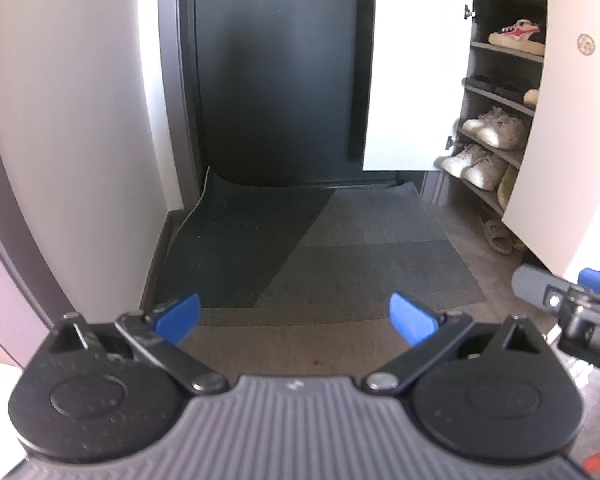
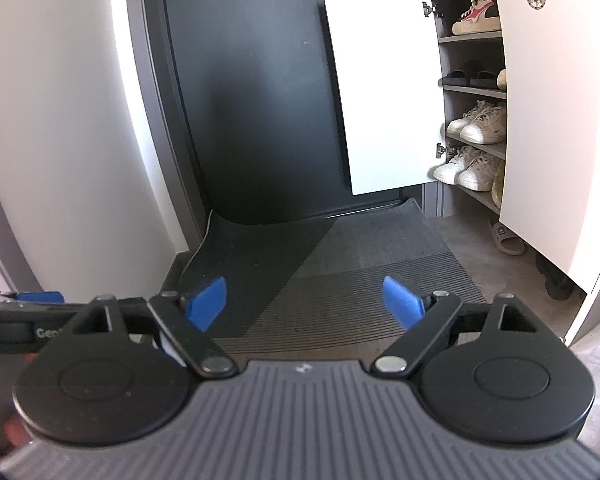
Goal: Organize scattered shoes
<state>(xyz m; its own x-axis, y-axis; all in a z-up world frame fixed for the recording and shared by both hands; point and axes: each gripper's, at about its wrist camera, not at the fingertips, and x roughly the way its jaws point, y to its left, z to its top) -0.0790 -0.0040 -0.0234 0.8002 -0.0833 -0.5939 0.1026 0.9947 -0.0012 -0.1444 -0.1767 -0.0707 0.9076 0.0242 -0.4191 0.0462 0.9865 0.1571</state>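
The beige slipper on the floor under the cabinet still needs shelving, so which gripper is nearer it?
Right. The right gripper sits closer to the beige slipper; the left gripper is farther off, on its far side.

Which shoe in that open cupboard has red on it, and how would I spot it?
Find the shoe cabinet with white doors open, right of the dark door. On its highest visible shelf sits the red-and-white sneaker. The shoes below are black, white or beige; only it shows red.

The right gripper [image 2: 304,302] hangs with jaws spread wide and nothing between them, over a ribbed doormat [image 2: 364,276]. Beyond the doormat, to its right, an open shoe cabinet [image 2: 472,92] holds white sneakers [image 2: 478,120] on its shelves; a beige slide [image 2: 508,236] lies beneath it.
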